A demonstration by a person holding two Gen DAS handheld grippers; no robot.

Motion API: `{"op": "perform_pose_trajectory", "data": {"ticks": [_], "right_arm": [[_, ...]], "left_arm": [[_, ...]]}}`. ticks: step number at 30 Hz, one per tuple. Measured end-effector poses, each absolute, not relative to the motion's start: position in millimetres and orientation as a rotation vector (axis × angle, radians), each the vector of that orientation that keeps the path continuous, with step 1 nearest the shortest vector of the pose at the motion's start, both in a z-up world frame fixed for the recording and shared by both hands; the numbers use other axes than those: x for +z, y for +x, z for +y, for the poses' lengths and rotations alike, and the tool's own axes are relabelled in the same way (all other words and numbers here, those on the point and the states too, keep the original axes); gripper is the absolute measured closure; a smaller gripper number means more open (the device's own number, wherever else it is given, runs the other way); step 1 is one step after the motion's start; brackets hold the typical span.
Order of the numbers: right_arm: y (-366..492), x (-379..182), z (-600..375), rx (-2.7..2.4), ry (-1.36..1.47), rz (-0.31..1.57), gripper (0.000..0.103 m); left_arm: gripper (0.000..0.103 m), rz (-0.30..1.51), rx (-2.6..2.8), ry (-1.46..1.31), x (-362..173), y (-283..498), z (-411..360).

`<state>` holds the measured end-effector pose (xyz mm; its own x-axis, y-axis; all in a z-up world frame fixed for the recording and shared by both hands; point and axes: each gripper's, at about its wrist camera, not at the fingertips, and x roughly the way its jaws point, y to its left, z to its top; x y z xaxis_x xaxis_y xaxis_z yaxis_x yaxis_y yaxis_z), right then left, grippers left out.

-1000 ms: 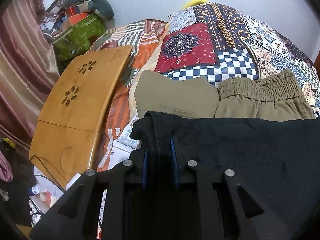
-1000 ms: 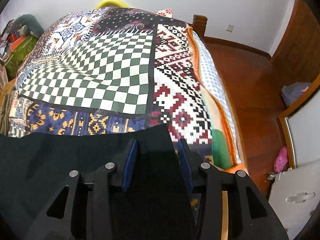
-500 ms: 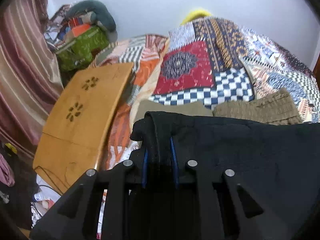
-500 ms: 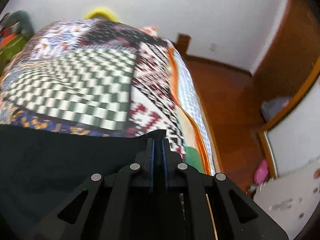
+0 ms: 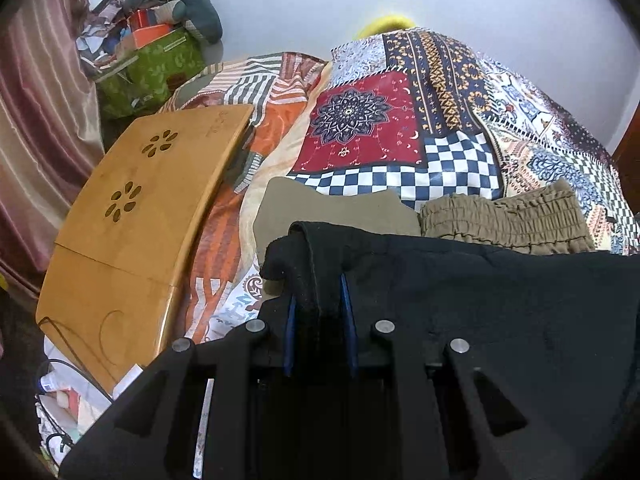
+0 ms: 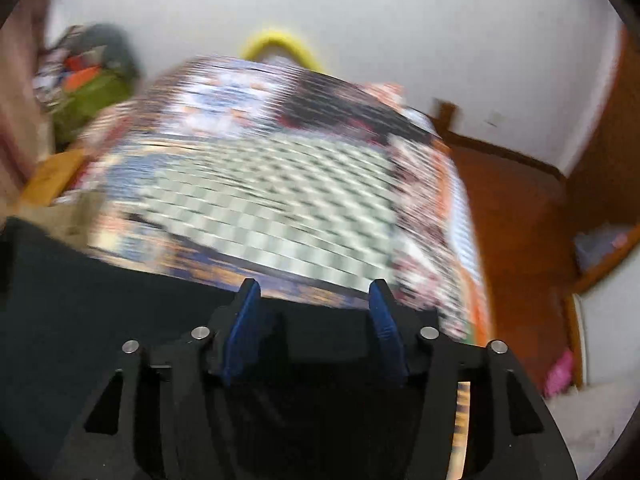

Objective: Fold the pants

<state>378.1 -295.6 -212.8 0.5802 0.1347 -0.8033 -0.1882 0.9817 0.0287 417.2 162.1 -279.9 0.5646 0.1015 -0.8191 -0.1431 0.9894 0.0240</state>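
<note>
Left claw [image 5: 318, 304]: blue pads pressed together on a bunched corner of the black pants [image 5: 500, 300]; a thick fold of the fabric rises between the fingers and curls over to the left of the tips; the rest of the garment spreads flat to the right of the claw and fills the lower right of the left wrist view

Right claw [image 6: 314, 300]: fingers wide apart; blue pads [image 6: 240, 332] visible on both inner faces; black pants [image 6: 80, 312] lie beneath and between the fingers and extend to the left of the claw; fabric edge runs just ahead of the fingertips; whether either pad touches the cloth cannot be told; right wrist view heavily motion-blurred

Ahead of the left claw, just past the pants edge: a flat olive cloth [image 5: 332, 212] and, to its right, olive pants [image 5: 504, 218] with a gathered elastic waistband; both rest on the patchwork bedspread [image 5: 400, 120]

Left of the left claw: a wooden lap tray [image 5: 132, 216] with flower-shaped cutouts, lying tilted at the bed's side; beyond it a green patterned bag [image 5: 148, 68] under a pile of clutter

Right of the right claw: wooden floor [image 6: 512, 208] beside the bed; bedspread [image 6: 280, 196] ahead, checkered panel in its middle, details smeared
</note>
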Motion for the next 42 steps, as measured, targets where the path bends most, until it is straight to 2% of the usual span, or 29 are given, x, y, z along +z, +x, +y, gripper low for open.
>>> {"op": "perform_pose_trajectory", "data": {"ticks": [5,11,16,19,21,23,24,26,29,42], "right_arm": [[391,-208,-221,0.393,-0.105,0.94,0.044],[396,-232,-140,0.559,-0.189,0.999,0.044],[400,-266,-112,0.602,-0.264,1.075,0.044],[400,-277,-117,0.611,-0.209,1.098,0.044],[401,-277,-121,0.63,-0.173,1.119,0.051],[400,-276,-119,0.63,-0.197,1.125,0.069],[398,-277,-119,0.628,-0.214,1.125,0.073],[394,-277,-117,0.636,-0.226,1.123,0.087],[388,-273,-114,0.628,-0.248,1.089,0.095],[347,-196,-142,0.61,-0.194,0.88,0.098]], "left_arm": [[0.084,0.945,0.129,-0.05,-273,413,162],[0.084,0.919,0.106,-0.037,-265,405,161],[0.084,0.908,0.101,-0.013,-266,403,159],[0.084,0.91,0.105,-0.006,-270,405,157],[0.084,0.916,0.106,-0.01,-273,406,157],[0.084,0.921,0.111,-0.022,-274,407,158],[0.084,0.922,0.111,-0.026,-274,407,158],[0.084,0.918,0.109,-0.033,-271,406,158],[0.084,0.91,0.104,-0.028,-264,402,157],[0.084,0.824,0.033,-0.032,-198,342,143]]}}
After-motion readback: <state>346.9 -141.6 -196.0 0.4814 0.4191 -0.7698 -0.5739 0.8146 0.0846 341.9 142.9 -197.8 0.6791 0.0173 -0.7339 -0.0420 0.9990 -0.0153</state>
